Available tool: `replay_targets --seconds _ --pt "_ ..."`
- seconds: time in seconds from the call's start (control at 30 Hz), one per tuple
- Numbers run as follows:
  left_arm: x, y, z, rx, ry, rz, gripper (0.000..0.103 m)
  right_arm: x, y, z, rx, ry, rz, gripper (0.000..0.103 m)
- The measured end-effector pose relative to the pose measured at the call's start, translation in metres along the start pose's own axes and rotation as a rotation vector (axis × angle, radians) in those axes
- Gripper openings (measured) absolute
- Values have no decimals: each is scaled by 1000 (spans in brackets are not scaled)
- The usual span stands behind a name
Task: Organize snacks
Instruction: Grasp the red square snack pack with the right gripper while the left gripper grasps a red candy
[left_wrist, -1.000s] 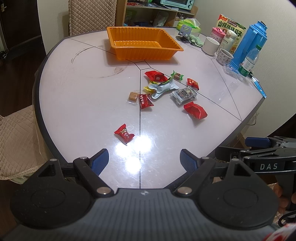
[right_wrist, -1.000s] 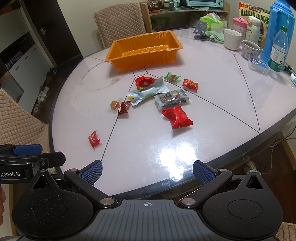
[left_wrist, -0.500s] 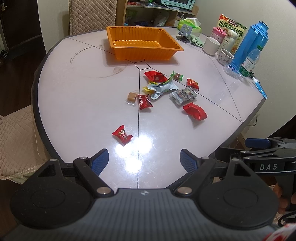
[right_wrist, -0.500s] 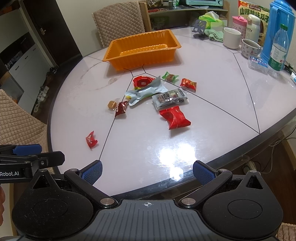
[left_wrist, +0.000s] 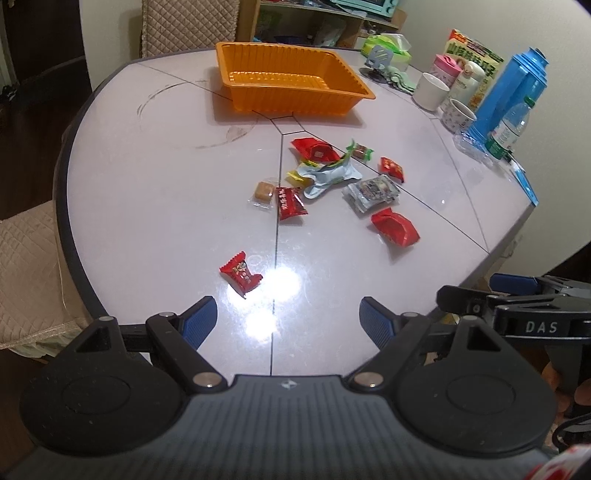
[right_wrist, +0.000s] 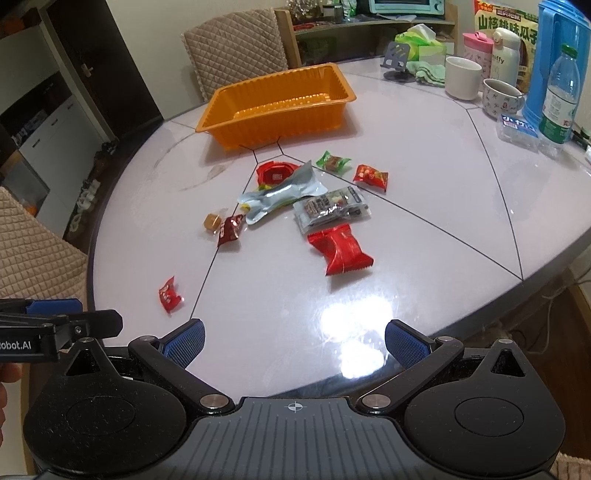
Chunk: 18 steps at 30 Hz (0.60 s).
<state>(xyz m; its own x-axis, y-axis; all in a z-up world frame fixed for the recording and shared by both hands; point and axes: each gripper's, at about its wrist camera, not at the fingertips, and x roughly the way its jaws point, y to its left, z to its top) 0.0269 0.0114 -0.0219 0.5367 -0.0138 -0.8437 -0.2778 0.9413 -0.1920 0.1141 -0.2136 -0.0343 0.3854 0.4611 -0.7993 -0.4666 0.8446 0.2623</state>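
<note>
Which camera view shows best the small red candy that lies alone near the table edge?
The left wrist view: the small red candy lies close ahead of the open left gripper, large, its printed wrapper visible. In the right wrist view it appears smaller, off to the left, print unclear.

left hand-held gripper: jaws spread wide, nothing between the blue pads, aimed forward and level | right hand-held gripper: jaws spread wide, pads bare, aimed forward and level | the two sit side by side, apart, each showing at the edge of the other's view
</note>
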Motion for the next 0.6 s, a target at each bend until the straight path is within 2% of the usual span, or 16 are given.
replay_targets --seconds 0.3,0.47,0.57,0.6 --pt "21 14 7 -69 -23 63 83 24 -21 11 -46 -58 30 103" --pt "33 23 9 -106 -19 90 82 40 -29 22 -94 -63 40 103" --pt "40 25 10 -126 -17 109 82 52 -34 30 -121 -57 49 89" --pt "42 26 10 -134 -16 115 82 57 -36 33 -125 -49 51 87"
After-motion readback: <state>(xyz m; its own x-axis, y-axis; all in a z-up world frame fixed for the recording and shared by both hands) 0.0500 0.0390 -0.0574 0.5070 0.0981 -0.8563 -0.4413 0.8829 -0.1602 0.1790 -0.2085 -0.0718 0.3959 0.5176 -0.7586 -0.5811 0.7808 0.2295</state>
